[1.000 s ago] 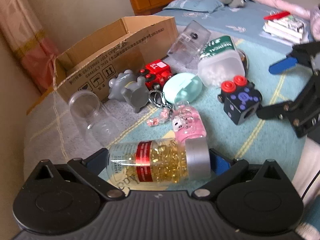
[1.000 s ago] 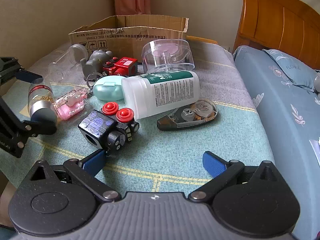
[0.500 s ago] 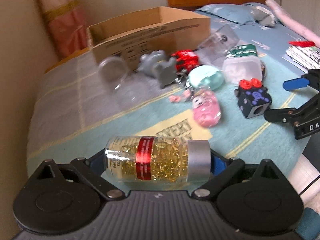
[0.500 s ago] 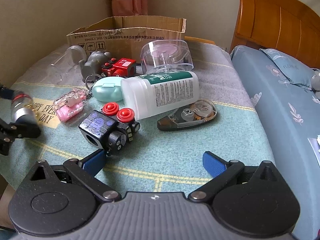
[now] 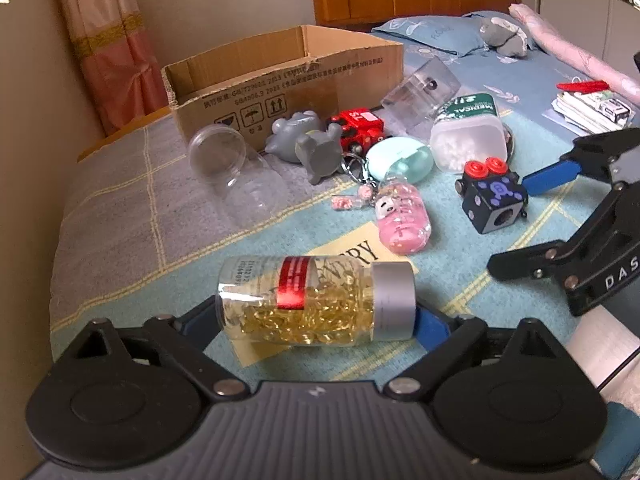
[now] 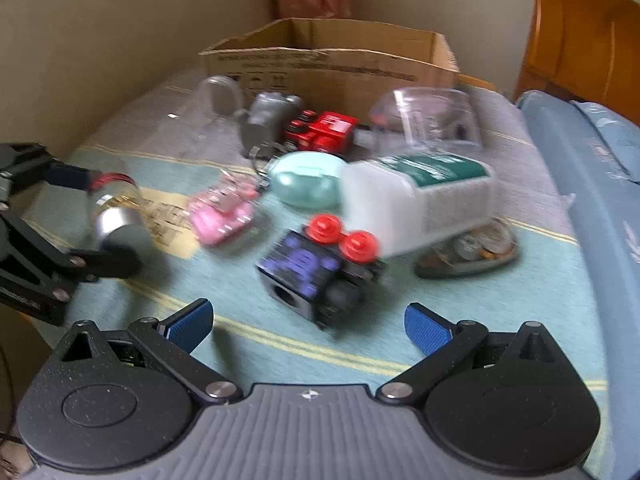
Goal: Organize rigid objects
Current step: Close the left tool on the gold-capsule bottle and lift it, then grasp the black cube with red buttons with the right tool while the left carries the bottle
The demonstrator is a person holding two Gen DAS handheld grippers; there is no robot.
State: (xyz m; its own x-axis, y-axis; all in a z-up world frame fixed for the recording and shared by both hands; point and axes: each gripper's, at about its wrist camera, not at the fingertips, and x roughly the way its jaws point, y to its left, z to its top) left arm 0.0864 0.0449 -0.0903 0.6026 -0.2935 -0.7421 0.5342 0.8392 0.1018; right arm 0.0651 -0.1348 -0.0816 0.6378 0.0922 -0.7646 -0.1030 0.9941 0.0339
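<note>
**Capsule bottle gripped and swung toward the box side**

The left gripper (image 5: 316, 320) holds the capsule bottle (image 5: 316, 306) lengthwise, one pad on its clear base and the other on its grey cap; the jaws have just been closing a little, with the bottle between them, and the pads press on both ends. A second ago the bottle hung just in front of the pink keychain (image 5: 402, 220) and the clutter; now it sits over the bare near part of the blanket (image 5: 120, 220), and the cardboard box (image 5: 288, 76) stands squarely ahead at the far side. That suggests the bottle is lifted clear and lined up for a drop into the box, though nothing is inside yet.

The right gripper (image 6: 308, 326) has its blue fingers spread wide and empty. Its view is blurred, and the black cube toy (image 6: 316, 272) with red buttons now lies just ahead of the fingertips, closer than before. It looks like the next pick, with the white pill container (image 6: 420, 196) crowding it on the far right.
</note>
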